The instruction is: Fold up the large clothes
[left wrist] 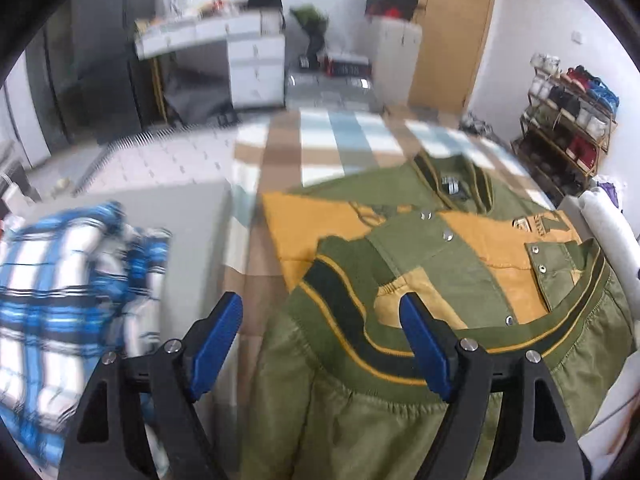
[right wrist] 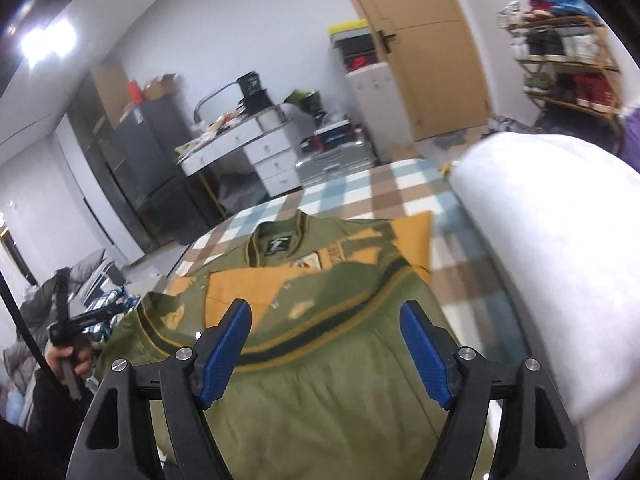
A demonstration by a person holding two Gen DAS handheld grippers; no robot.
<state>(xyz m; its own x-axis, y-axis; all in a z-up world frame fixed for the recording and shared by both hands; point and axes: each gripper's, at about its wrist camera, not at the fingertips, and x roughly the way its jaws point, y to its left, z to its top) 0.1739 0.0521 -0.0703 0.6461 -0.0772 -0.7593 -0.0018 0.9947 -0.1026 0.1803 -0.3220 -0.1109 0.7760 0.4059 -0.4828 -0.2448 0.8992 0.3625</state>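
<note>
Now both the left gripper [left wrist: 322, 344] and right gripper [right wrist: 325, 350] hang spread and empty over the folded jacket [right wrist: 320, 380]; best smooth its ribbed hem [left wrist: 360, 320] flat before regripping.

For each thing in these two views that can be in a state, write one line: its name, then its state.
left gripper: open, nothing between the pads
right gripper: open, nothing between the pads
green and orange jacket: lying on the checked bedcover, hem end folded up over its front
blue plaid shirt: bunched, unfolded
wooden door: shut
white drawers: pushed in
</note>
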